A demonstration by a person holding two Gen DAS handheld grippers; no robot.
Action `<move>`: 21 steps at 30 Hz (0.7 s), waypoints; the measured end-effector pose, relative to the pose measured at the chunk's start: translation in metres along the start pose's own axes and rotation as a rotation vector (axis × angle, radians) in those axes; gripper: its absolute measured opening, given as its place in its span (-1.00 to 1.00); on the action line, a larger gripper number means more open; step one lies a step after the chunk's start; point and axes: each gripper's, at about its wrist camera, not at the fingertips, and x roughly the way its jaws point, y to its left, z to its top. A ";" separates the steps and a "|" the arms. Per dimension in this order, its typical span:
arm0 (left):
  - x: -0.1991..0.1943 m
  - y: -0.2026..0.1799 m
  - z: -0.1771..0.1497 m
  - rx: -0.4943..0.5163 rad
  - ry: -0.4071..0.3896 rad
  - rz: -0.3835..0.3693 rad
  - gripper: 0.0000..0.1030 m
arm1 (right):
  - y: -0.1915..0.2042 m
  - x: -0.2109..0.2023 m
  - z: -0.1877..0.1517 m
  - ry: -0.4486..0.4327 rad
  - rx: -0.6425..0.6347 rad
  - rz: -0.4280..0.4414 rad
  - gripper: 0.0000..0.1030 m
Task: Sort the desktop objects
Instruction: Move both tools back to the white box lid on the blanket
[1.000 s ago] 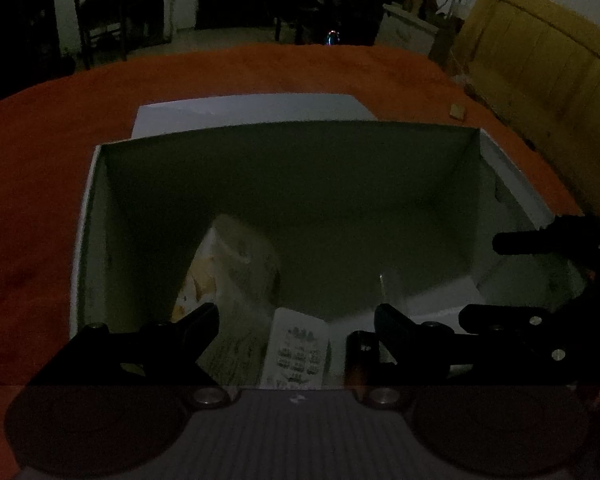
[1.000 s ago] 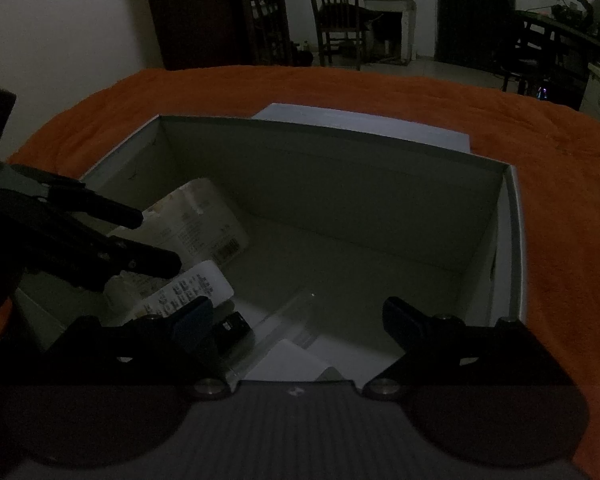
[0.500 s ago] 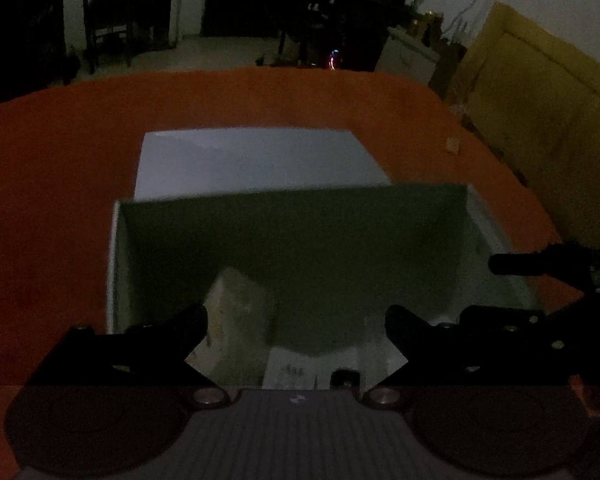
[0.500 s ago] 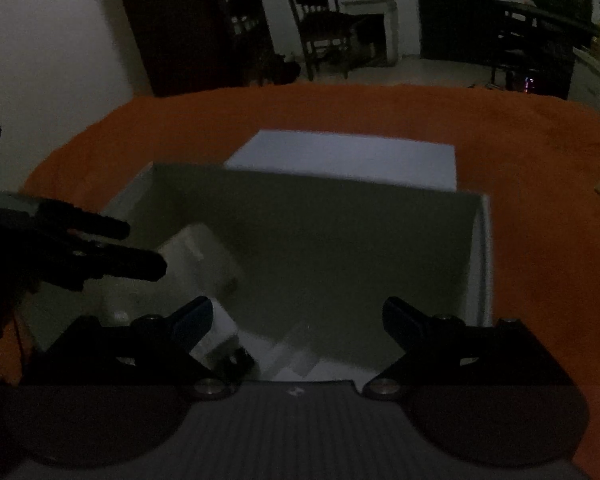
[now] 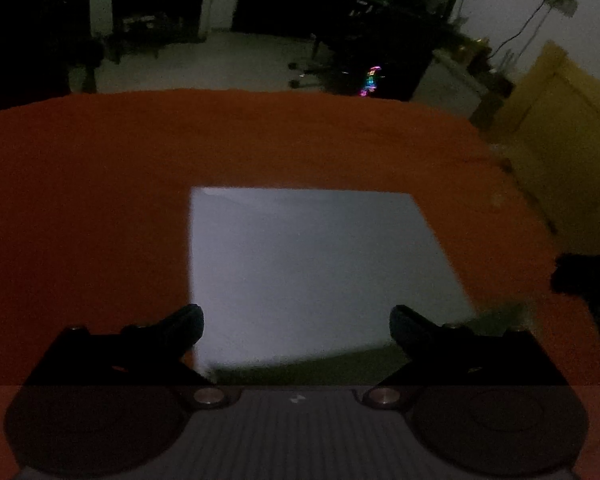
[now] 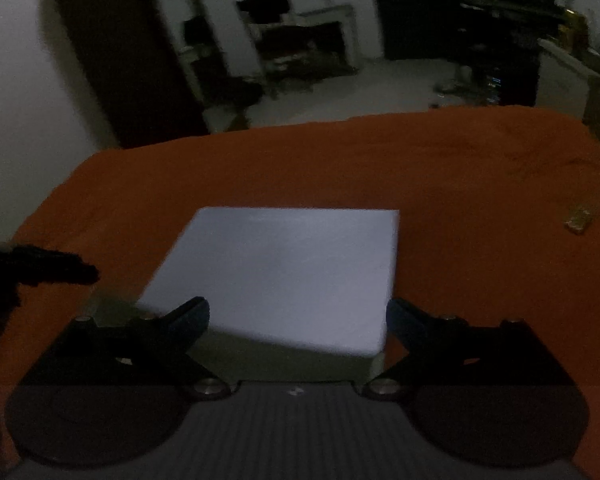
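Lying flat on the orange cloth (image 5: 100,200), the white lid (image 5: 308,260) sits just past the box's far rim (image 6: 292,360). I see my left gripper (image 5: 296,322) and right gripper (image 6: 298,316) both spread wide, holding nothing, above that rim.

Lid (image 5: 312,264) flat on desk (image 5: 100,208), just behind box wall (image 6: 284,360); small block (image 6: 579,222) far right on desk.

You have no readable text, label or number here; the dim, blurred views show no legible writing on anything.
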 end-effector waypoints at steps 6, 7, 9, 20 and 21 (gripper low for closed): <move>0.051 0.028 0.019 -0.020 0.072 0.059 0.99 | -0.025 0.036 0.035 0.068 0.040 -0.077 0.93; 0.059 0.032 0.022 -0.032 0.084 0.062 0.99 | -0.027 0.043 0.038 0.083 0.038 -0.086 0.93; 0.075 0.042 0.027 -0.061 0.109 0.067 0.99 | -0.032 0.056 0.043 0.109 0.039 -0.100 0.93; 0.136 0.067 0.040 -0.122 0.203 0.144 0.99 | -0.049 0.129 0.056 0.153 0.091 -0.138 0.94; 0.139 0.074 0.039 -0.132 0.216 0.130 0.99 | -0.051 0.135 0.056 0.152 0.086 -0.140 0.94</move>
